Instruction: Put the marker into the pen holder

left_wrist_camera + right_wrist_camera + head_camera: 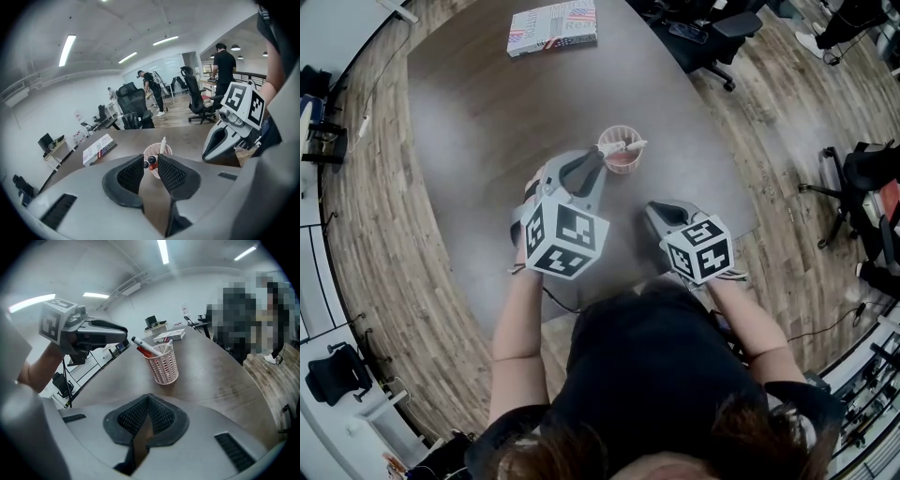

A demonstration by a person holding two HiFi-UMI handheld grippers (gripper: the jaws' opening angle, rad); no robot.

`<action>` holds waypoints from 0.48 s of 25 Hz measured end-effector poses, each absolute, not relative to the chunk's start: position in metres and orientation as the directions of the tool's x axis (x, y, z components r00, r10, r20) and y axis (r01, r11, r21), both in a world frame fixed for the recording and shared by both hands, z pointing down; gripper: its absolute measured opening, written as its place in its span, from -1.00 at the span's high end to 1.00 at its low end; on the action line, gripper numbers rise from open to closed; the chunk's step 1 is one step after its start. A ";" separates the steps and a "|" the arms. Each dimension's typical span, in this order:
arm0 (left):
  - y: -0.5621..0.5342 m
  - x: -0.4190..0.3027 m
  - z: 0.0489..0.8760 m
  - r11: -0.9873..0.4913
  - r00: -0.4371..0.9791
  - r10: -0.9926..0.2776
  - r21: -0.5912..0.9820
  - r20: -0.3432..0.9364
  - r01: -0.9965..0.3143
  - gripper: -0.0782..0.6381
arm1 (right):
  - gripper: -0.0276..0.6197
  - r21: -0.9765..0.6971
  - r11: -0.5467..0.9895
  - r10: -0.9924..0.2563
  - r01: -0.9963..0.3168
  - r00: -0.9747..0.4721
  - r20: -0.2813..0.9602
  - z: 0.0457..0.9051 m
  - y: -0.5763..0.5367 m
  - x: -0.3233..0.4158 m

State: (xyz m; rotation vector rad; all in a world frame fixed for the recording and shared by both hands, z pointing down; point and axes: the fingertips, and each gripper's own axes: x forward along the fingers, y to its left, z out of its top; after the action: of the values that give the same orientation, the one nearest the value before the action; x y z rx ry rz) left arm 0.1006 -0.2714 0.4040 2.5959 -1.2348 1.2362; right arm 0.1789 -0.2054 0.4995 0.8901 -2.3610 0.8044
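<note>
Pink mesh pen holder (621, 165): upright on the brown wood-grain counter (487, 122); several pens inside.
Marker (146, 347): white barrel with a dark end; already in the holder beside a red pen (139, 351); lower part down in the mesh, upper part out over the rim.
Long axis: tilted; in the right gripper view rising toward 10 o'clock, straight at the left tongs (123, 333); from the left gripper view seen almost end-on, as a dark round end (150, 163) in the gap between the jaws.
Left tongs, state: jaws partly apart; pads apparently clear of that dark end; nothing gripped.
Right tongs (149, 397), state: pads closed together; nothing between them; hovering low over the counter.
Bearing, head view: holder at 1 o'clock from the left tongs, just beside the tips; at 11 o'clock from the right tongs (656, 210), clearly apart.
Nearer hand: the left.
Stage, as a judgement: marker delivered; only the retreat left.
Coming move: probably a pull-back toward 7 o'clock in the head view, along the marker's own line.
Risk: a pad catching the leaning end; the light holder tipping or sliding.
</note>
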 end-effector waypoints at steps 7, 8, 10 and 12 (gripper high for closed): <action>-0.256 0.075 0.399 -0.622 0.385 -0.688 -0.228 0.615 -0.749 0.52 | 0.86 -0.330 0.610 -0.441 -0.720 -0.655 0.614 0.495 -0.199 0.170; -0.254 0.070 0.398 -0.608 0.385 -0.697 -0.215 0.605 -0.764 0.54 | 0.86 -0.326 0.608 -0.445 -0.723 -0.651 0.615 0.494 -0.199 0.168; -0.249 0.062 0.395 -0.583 0.390 -0.711 -0.180 0.585 -0.792 0.58 | 0.86 -0.320 0.604 -0.453 -0.730 -0.645 0.616 0.493 -0.197 0.168; -0.245 0.054 0.393 -0.561 0.398 -0.721 -0.139 0.567 -0.816 0.61 | 0.86 -0.312 0.598 -0.464 -0.738 -0.637 0.616 0.492 -0.197 0.168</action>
State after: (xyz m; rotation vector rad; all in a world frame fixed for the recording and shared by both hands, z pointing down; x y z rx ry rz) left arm 0.0545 -0.2449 0.3934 2.4885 -1.3804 0.8856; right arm 0.1681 -0.1969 0.4916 0.9544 -2.3492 0.7662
